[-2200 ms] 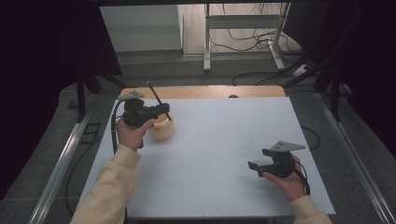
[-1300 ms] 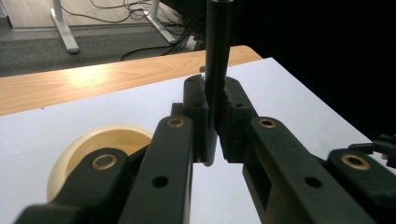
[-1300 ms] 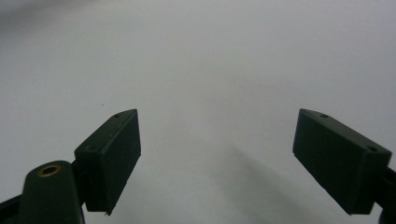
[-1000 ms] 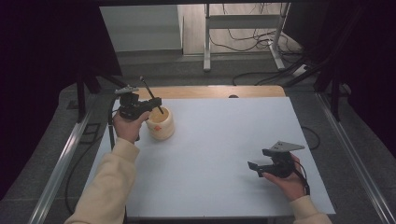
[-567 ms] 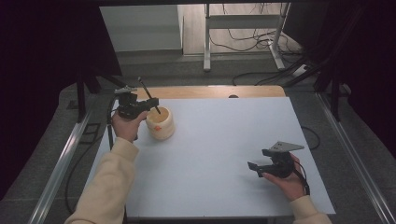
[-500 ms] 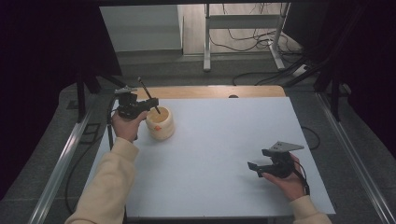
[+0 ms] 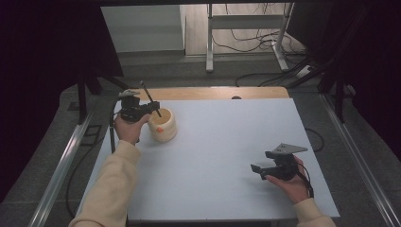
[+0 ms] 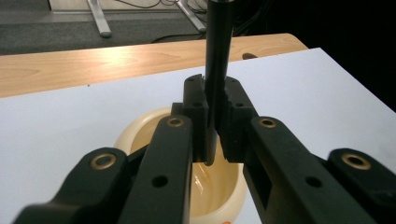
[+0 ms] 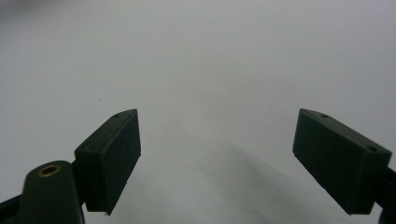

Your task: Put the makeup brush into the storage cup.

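cream ceramic mortar, one item, round and open-topped, standing upright on the white counter at about 10 o'clock of the sheet in the high view, near the wooden strip along the far edge; a small orange mark shows on its near side. black pestle, one item, a slim dark rod, tilted with its upper end leaning toward 11 o'clock in the high view and its lower end inside the mouth of the mortar. left claw: closed tight on the pestle, both pads pressed against the shaft, seen directly over the mortar's opening in the left gripper view; the hand that carries it sits at 9 o'clock of the mortar, just beside its wall. right claw: jaws spread wide, nothing between them, plain white counter beneath. in the high view the right claw rests low at about 4 o'clock of the sheet, well apart from the mortar, its jaws pointing toward 9 o'clock.
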A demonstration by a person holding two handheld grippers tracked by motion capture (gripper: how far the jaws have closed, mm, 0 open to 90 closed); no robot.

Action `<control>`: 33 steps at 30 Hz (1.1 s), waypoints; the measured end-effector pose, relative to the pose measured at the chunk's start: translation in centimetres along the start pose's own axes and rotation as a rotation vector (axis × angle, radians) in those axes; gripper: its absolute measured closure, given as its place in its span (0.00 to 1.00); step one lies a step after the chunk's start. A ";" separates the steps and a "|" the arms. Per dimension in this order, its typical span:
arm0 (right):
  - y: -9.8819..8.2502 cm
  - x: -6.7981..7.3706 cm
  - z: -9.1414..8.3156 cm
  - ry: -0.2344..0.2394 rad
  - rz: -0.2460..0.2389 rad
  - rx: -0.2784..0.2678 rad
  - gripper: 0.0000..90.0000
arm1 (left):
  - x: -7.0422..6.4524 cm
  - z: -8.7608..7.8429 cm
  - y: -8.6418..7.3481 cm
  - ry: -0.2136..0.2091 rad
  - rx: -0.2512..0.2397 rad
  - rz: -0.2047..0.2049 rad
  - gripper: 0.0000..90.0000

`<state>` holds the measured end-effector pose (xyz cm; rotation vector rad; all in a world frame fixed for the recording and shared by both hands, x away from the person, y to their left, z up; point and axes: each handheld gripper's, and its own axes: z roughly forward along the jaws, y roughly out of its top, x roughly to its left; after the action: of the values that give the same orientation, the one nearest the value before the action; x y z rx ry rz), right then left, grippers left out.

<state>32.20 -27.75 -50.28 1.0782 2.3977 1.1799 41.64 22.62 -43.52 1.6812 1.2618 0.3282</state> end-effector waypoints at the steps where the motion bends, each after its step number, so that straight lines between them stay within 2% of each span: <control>1: 0.0 0.0 0.0 0.000 0.001 0.001 0.18 | 0.0 0.1 -0.1 0.000 0.001 -0.001 0.92; 5: 0.0 0.0 0.0 0.000 0.001 0.003 0.18 | 0.2 0.6 -0.5 0.018 0.018 0.001 0.92; 15: 0.0 0.0 0.1 0.000 0.001 0.004 0.18 | 0.5 1.7 -1.4 0.012 0.045 -0.007 0.92; 29: -0.1 0.0 0.1 -0.003 0.002 0.009 0.18 | 0.3 1.8 -1.5 0.013 0.043 -0.006 0.92; 30: -0.1 0.0 0.1 -0.003 0.002 0.009 0.18 | 0.3 1.8 -1.5 0.018 0.037 0.000 0.90; 31: -0.1 0.0 0.1 -0.003 0.002 0.009 0.18 | 0.3 1.8 -1.5 0.028 0.016 0.002 0.83; 33: -0.1 0.0 0.1 -0.001 0.003 0.008 0.18 | 0.3 1.8 -1.5 0.054 -0.007 0.012 0.51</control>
<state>32.26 -27.74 -50.39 1.0848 2.4026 1.1708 42.10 21.90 -45.69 1.6841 1.2893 0.3871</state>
